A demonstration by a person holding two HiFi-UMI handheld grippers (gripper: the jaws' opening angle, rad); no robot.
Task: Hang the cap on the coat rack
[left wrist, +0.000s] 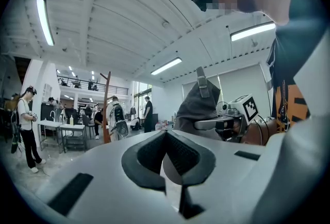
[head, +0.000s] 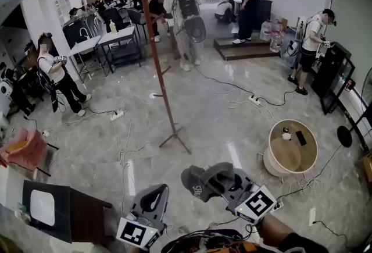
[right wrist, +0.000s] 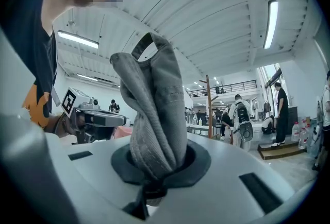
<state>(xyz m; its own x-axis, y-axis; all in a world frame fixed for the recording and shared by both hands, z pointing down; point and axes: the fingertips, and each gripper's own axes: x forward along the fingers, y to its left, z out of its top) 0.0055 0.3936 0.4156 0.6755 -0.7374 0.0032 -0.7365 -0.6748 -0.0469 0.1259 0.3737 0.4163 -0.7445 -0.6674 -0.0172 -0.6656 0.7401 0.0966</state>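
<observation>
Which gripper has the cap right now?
The right gripper: its jaws are clamped on the bunched grey cap. The left gripper has its jaws together with nothing between them.

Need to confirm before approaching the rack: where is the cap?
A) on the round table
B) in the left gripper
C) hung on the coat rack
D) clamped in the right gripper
D: the grey cap is bunched in the shut right gripper, away from the coat rack.

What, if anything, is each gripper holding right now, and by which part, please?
The right gripper holds the grey cap, its fingers pinching bunched fabric at the end away from the back strap. The left gripper holds nothing.
</observation>
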